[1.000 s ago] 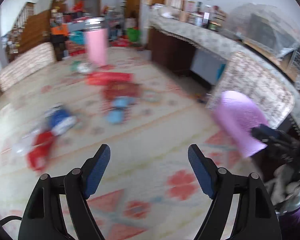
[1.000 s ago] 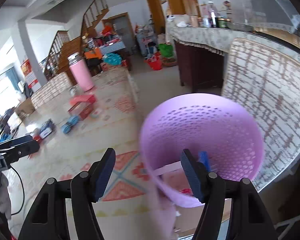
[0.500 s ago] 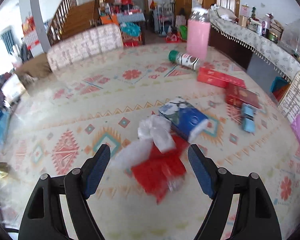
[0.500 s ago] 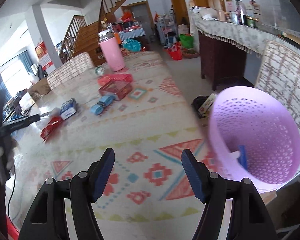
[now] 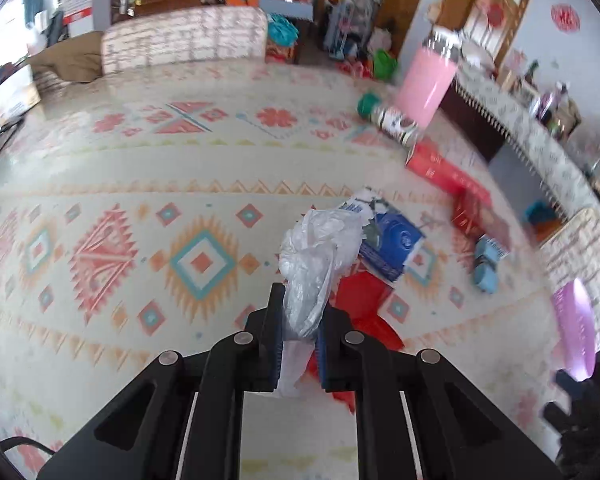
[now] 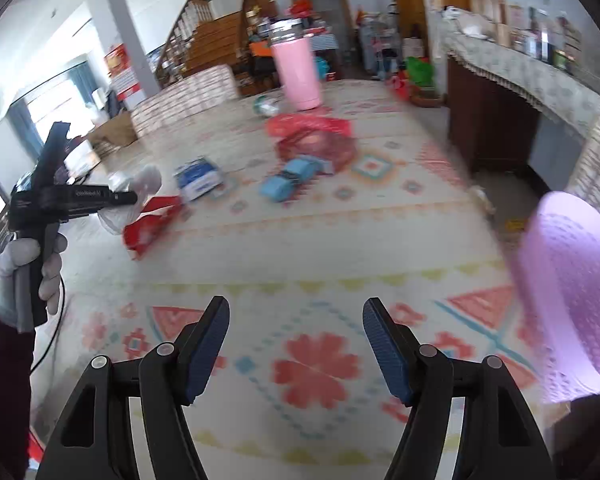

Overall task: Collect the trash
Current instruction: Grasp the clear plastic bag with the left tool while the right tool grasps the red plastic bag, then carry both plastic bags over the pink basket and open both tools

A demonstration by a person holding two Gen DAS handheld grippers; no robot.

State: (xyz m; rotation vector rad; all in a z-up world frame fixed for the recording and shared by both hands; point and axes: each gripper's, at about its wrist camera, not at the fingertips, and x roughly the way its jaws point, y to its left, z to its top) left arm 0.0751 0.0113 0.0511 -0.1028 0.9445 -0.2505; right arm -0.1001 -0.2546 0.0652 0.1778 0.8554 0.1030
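My left gripper [image 5: 298, 328] is shut on a crumpled clear plastic bag [image 5: 320, 256] and holds it just above a red wrapper [image 5: 364, 312] on the patterned tablecloth. From the right wrist view the left gripper [image 6: 128, 199] shows at the far left with the bag [image 6: 144, 184] in its tips. My right gripper [image 6: 296, 344] is open and empty over the cloth. The purple perforated basket [image 6: 572, 300] is at the right edge; it also shows in the left wrist view [image 5: 574, 332].
On the table lie a blue-and-white packet [image 5: 388, 240], red boxes [image 5: 444, 168], a small blue box [image 5: 486, 264], a lying green-capped bottle [image 5: 388, 116] and a tall pink tumbler [image 5: 428, 84]. Chairs [image 5: 184, 40] stand round the table.
My left gripper swung to the trash pile and closed on the plastic bag. My right gripper moved away from the basket, which now sits at the right edge of its view.
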